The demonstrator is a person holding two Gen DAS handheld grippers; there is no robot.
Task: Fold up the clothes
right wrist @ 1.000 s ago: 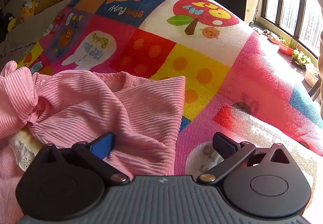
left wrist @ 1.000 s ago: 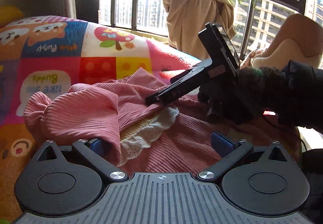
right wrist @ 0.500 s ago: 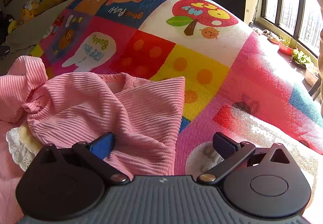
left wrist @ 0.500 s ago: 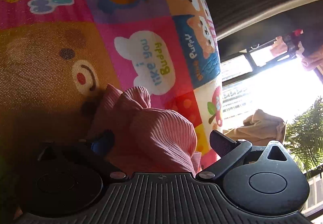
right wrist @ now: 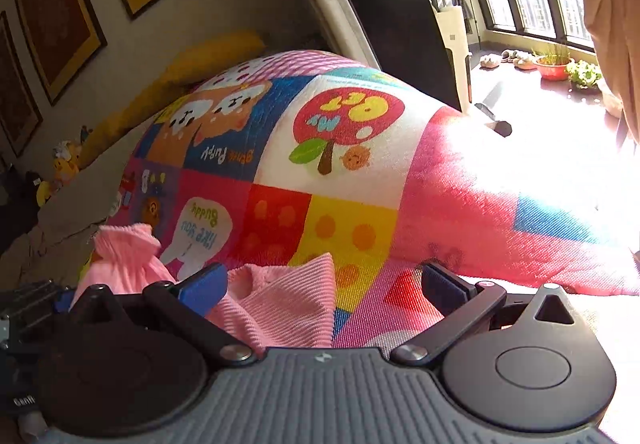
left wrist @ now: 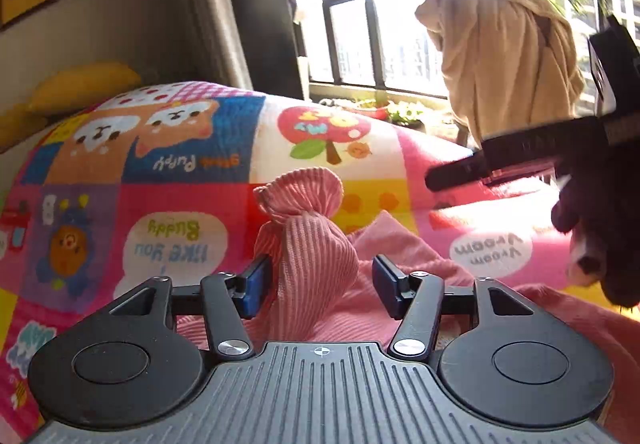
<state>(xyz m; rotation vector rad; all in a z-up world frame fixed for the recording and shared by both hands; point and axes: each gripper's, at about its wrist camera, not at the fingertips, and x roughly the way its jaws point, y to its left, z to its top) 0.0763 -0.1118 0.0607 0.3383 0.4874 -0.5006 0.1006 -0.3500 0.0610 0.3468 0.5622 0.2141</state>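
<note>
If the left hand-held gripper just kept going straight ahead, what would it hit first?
Most likely the bunched pink sleeve standing up between the fingers of the left hand-held gripper, which have just been closing; the left pad looks close to it. Beyond lies the patchwork blanket.

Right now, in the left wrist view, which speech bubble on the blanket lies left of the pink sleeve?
The "I like you Buddy" bubble; the "Vroom Vroom" bubble lies right of the pink sleeve.
</note>
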